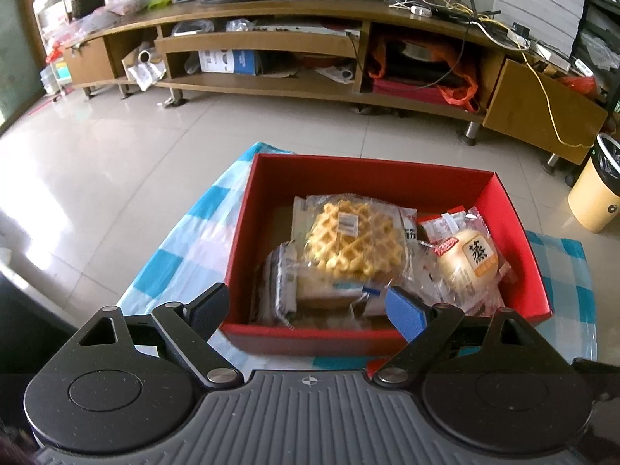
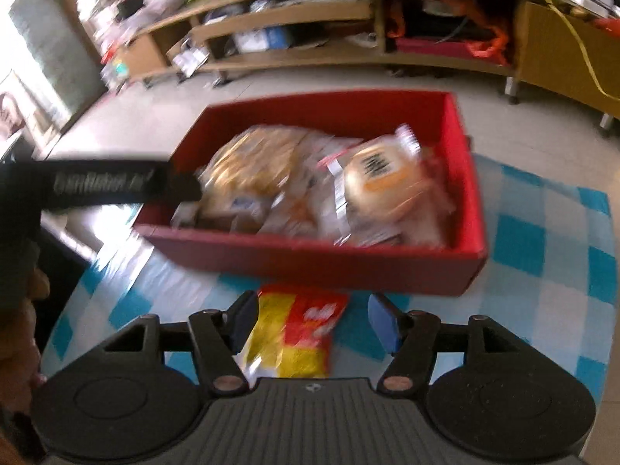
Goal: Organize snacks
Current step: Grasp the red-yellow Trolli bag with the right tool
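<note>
A red box (image 1: pixel 519 228) sits on a blue-and-white checked cloth and holds several wrapped snacks: a waffle (image 1: pixel 352 240), a round steamed cake (image 1: pixel 469 259) and a sandwich-like pack (image 1: pixel 306 290). My left gripper (image 1: pixel 306 310) is open and empty over the box's near edge. In the blurred right wrist view the red box (image 2: pixel 310 259) lies ahead. My right gripper (image 2: pixel 310 321) is open, its fingers on either side of a red-and-yellow snack packet (image 2: pixel 298 333) lying on the cloth in front of the box. The left gripper (image 2: pixel 116 186) shows at the box's left end.
The checked cloth (image 2: pixel 542 271) covers a small table. Beyond it lie a tiled floor (image 1: pixel 116 147) and a long wooden TV stand (image 1: pixel 271 42) full of clutter. A yellow bin (image 1: pixel 598 193) stands at the right.
</note>
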Action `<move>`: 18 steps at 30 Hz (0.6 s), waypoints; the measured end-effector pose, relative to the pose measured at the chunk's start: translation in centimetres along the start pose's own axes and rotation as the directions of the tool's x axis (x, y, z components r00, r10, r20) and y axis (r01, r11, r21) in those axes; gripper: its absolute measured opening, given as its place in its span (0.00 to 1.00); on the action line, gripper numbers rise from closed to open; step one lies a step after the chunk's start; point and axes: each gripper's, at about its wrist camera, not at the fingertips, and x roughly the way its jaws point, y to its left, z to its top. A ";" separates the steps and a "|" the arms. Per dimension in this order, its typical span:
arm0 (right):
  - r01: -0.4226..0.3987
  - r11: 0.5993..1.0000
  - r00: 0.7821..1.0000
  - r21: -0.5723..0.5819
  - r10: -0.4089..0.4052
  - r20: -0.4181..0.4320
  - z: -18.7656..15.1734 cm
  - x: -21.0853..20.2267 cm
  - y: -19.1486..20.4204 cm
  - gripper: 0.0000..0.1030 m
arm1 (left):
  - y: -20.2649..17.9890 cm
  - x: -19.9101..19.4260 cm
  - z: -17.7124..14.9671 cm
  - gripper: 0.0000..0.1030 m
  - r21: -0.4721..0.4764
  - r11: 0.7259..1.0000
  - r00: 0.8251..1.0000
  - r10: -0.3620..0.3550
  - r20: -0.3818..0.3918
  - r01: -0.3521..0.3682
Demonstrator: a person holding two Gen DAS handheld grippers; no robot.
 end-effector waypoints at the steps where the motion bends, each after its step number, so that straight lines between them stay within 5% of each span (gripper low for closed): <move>1: 0.005 1.000 1.000 -0.006 -0.005 -0.007 -0.3 0.2 0.4 0.61 | 0.2 -0.2 -0.3 0.89 0.000 1.000 1.000 0.003 0.001 -0.003; 14: 0.057 0.998 0.991 -0.033 -0.060 -0.122 -2.3 5.6 2.9 0.68 | 1.9 -1.0 -2.1 0.90 0.000 1.000 1.000 -0.010 -0.029 0.010; 18: 0.023 0.997 0.989 -0.079 -0.034 -0.142 -2.2 6.6 4.0 0.99 | 2.2 -0.9 -2.1 0.90 -0.010 1.000 0.999 -0.018 -0.038 0.018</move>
